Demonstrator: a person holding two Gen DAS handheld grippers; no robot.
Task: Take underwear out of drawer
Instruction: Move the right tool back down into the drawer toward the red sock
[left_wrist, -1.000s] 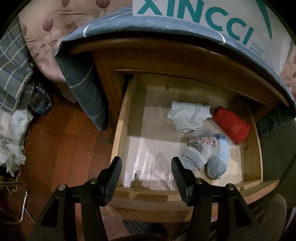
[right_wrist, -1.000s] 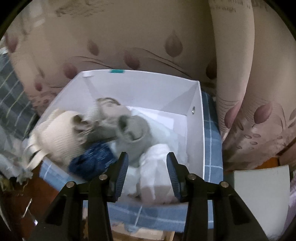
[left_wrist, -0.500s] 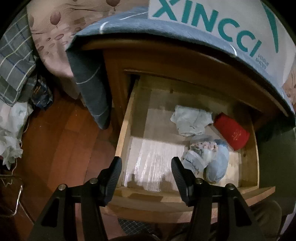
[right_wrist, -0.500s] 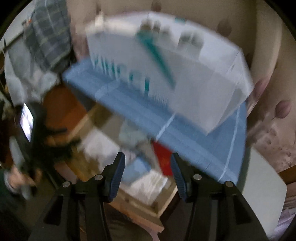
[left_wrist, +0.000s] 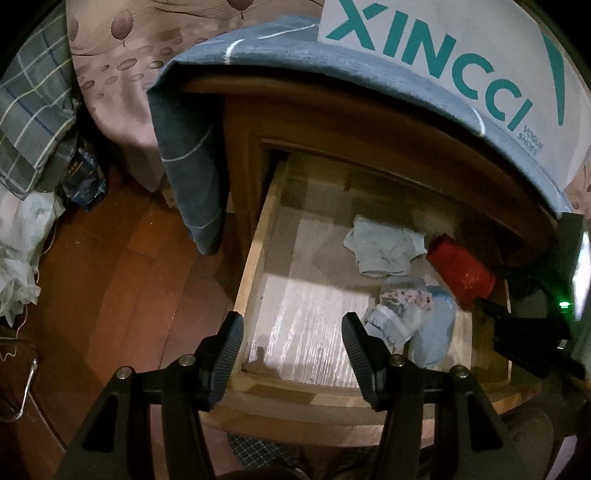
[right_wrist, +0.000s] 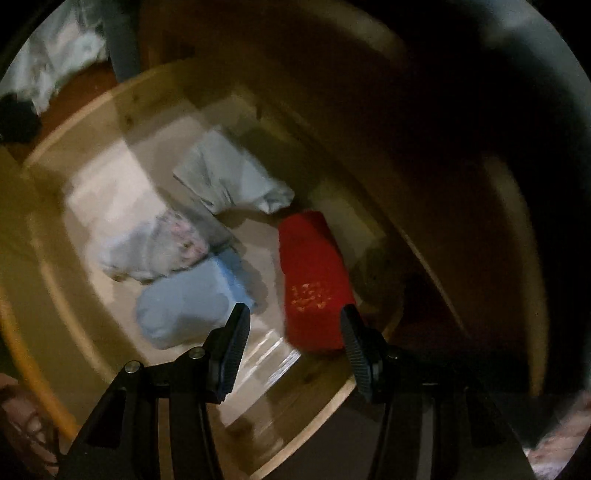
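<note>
The wooden drawer (left_wrist: 255, 258) stands pulled out with several folded pieces of underwear in its right half: a pale grey one (left_wrist: 384, 251), a red roll (left_wrist: 461, 275), a floral one (left_wrist: 402, 306) and a light blue one (left_wrist: 432, 332). My left gripper (left_wrist: 291, 343) hangs open over the drawer's front left corner, with nothing between its fingers. My right gripper (right_wrist: 291, 332) is open just above the drawer floor. The red roll (right_wrist: 310, 280) lies by its right finger and the blue piece (right_wrist: 184, 310) by its left, neither pressed. The right wrist view is blurred.
A white shoe box (left_wrist: 443, 48) sits on a blue cloth (left_wrist: 192, 162) draped over the cabinet top. Left of the cabinet are a wooden floor (left_wrist: 110, 277), plaid fabric (left_wrist: 29, 110) and white bags (left_wrist: 18, 266). A person's trouser leg (left_wrist: 532, 435) is below the drawer front.
The right gripper has dropped from above the white box down into the drawer, rolling as it came, and now shows at the right edge of the left wrist view. The left gripper has barely shifted.
</note>
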